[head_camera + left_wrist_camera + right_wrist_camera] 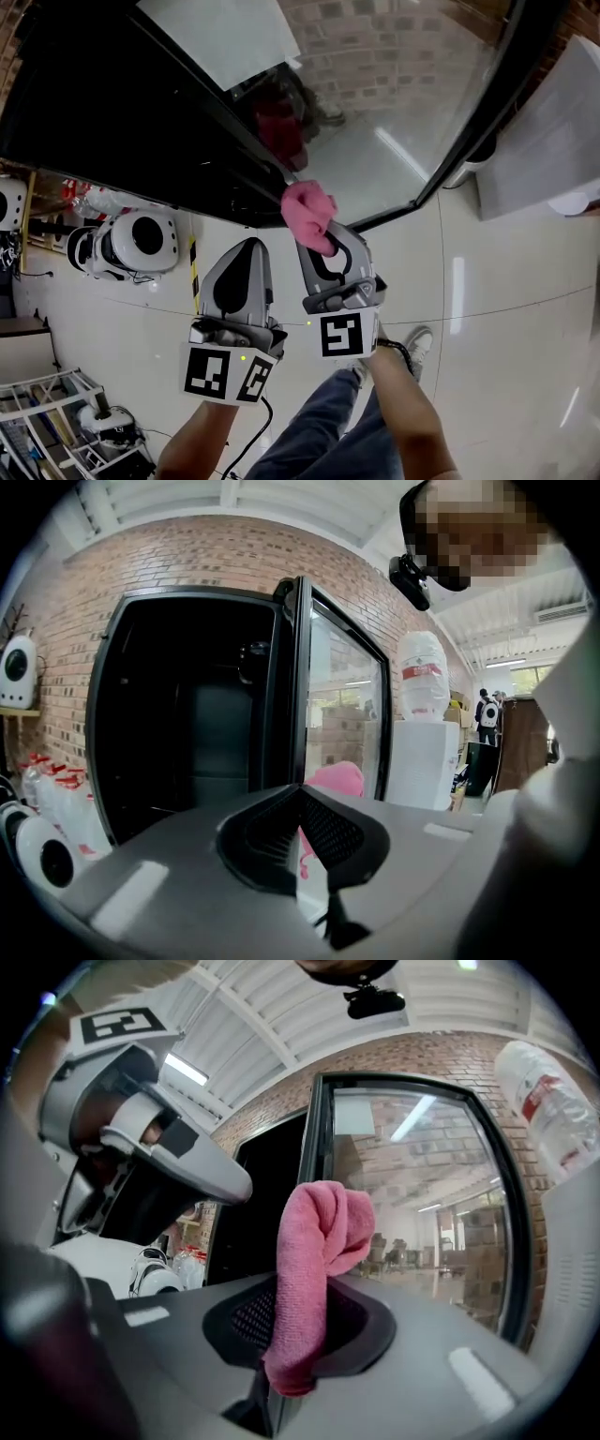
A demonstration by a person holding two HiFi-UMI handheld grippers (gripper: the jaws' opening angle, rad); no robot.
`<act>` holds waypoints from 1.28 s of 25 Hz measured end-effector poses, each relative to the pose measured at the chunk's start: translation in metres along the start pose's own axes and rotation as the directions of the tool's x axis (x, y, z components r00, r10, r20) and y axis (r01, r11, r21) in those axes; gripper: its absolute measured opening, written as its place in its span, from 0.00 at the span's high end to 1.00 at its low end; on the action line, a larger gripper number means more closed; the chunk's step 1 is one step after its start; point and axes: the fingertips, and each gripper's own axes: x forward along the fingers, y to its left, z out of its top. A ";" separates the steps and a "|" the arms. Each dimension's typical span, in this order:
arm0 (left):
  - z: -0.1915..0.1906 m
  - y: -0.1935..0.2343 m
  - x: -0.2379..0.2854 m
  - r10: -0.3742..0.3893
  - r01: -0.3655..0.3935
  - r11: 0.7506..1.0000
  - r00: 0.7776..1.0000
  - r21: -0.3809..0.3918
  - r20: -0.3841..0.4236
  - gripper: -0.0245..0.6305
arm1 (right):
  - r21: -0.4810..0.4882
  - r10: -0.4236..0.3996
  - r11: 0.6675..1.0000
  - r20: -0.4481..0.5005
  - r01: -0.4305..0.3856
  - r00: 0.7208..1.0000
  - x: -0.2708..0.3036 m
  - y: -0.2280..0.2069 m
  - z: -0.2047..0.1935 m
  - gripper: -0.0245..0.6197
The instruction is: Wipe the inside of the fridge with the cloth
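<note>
The black fridge (122, 103) stands open with a dark inside (187, 733), its glass door (394, 122) swung out to the right. My right gripper (323, 246) is shut on a pink cloth (309, 211), which sticks up past the jaws (314, 1260) just in front of the door's edge. Close to its left, my left gripper (246, 248) points at the fridge opening with its jaws together and nothing between them (302, 794). The cloth (339, 778) shows just beyond its tip. The left gripper (159, 1147) also appears at the upper left of the right gripper view.
Round white robots (131, 242) sit on the shiny floor to the left of the fridge. A white water dispenser with a bottle (424, 724) stands right of the door. A metal rack (56, 422) is at the lower left. The person's shoe (417, 347) is below the grippers.
</note>
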 end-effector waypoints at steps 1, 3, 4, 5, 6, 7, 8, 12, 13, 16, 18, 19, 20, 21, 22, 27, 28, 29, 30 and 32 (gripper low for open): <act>-0.003 0.002 0.001 -0.004 0.004 1.000 1.000 -0.003 -0.001 0.94 | -0.001 -0.004 1.000 -0.005 0.004 1.000 0.002 0.000 -0.004 0.87; -0.009 0.003 0.001 -0.010 0.010 1.000 1.000 -0.011 -0.003 0.94 | -0.009 -0.022 1.000 -0.018 0.022 1.000 0.002 -0.004 -0.012 0.87; -0.012 0.002 0.000 -0.015 0.015 1.000 1.000 -0.014 -0.005 0.94 | -0.018 -0.033 0.999 -0.027 0.033 0.999 0.002 -0.007 -0.016 0.87; -0.015 0.002 0.000 -0.020 0.020 1.000 1.000 -0.015 -0.009 0.94 | -0.029 -0.042 0.999 -0.036 0.041 0.998 0.001 -0.010 -0.019 0.87; -0.018 0.000 0.000 -0.024 0.024 1.000 1.000 -0.017 -0.012 0.94 | -0.038 -0.048 0.998 -0.045 0.046 0.998 0.000 -0.012 -0.022 0.87; -0.020 -0.001 0.000 -0.027 0.027 0.999 1.000 -0.019 -0.015 0.95 | -0.043 -0.053 0.998 -0.052 0.051 0.997 -0.002 -0.016 -0.024 0.87; -0.022 -0.002 0.000 -0.028 0.028 0.999 0.999 -0.021 -0.018 0.94 | -0.043 -0.057 0.998 -0.052 0.055 0.997 -0.004 -0.020 -0.026 0.87; -0.027 -0.012 0.007 -0.029 0.029 0.999 0.999 -0.024 -0.022 0.94 | -0.031 -0.068 0.997 -0.025 0.067 0.997 -0.014 -0.046 -0.031 0.87; -0.027 -0.015 0.008 -0.029 0.028 0.999 0.999 -0.024 -0.022 0.94 | -0.035 -0.072 0.997 -0.030 0.071 0.997 -0.016 -0.052 -0.033 0.87; -0.030 -0.024 0.014 -0.018 0.017 1.000 1.000 -0.023 -0.020 0.94 | -0.058 -0.084 0.995 -0.048 0.081 0.995 -0.022 -0.077 -0.042 0.87; -0.031 -0.033 0.022 -0.004 0.004 1.000 1.000 -0.018 -0.016 0.95 | -0.061 -0.098 0.994 -0.052 0.095 0.994 -0.026 -0.101 -0.051 0.87; -0.032 -0.038 0.026 0.004 -0.004 1.000 1.000 -0.018 -0.015 0.94 | -0.063 -0.106 0.993 -0.048 0.103 0.993 -0.029 -0.115 -0.055 0.87; -0.033 -0.044 0.029 0.014 -0.014 1.000 1.000 -0.021 -0.014 0.94 | -0.066 -0.115 0.992 -0.043 0.112 0.992 -0.032 -0.130 -0.059 0.87; -0.034 -0.050 0.033 0.023 -0.023 0.999 1.000 -0.024 -0.015 0.94 | -0.065 -0.125 0.990 -0.042 0.122 0.991 -0.036 -0.146 -0.064 0.87; -0.034 -0.056 0.036 0.031 -0.032 0.999 0.999 -0.027 -0.017 0.94 | -0.061 -0.136 0.989 -0.047 0.133 0.990 -0.040 -0.162 -0.068 0.87; -0.037 -0.084 0.052 0.083 -0.084 0.996 0.996 -0.036 -0.025 0.94 | -0.054 -0.172 0.984 -0.096 0.167 0.981 -0.054 -0.237 -0.093 0.87; -0.037 -0.088 0.054 0.096 -0.097 0.995 0.995 -0.036 -0.025 0.95 | -0.049 -0.168 0.985 -0.105 0.164 0.980 -0.056 -0.248 -0.099 0.87; -0.038 -0.092 0.056 0.109 -0.110 0.993 0.994 -0.036 -0.024 0.94 | -0.045 -0.161 0.987 -0.111 0.157 0.981 -0.056 -0.256 -0.103 0.87; -0.038 -0.096 0.057 0.121 -0.122 0.992 0.992 -0.037 -0.022 0.95 | -0.043 -0.153 0.988 -0.113 0.149 0.982 -0.057 -0.261 -0.105 0.87; -0.039 -0.102 0.060 0.141 -0.141 0.989 0.990 -0.041 -0.016 0.94 | -0.044 -0.132 0.991 -0.107 0.128 0.986 -0.057 -0.266 -0.104 0.87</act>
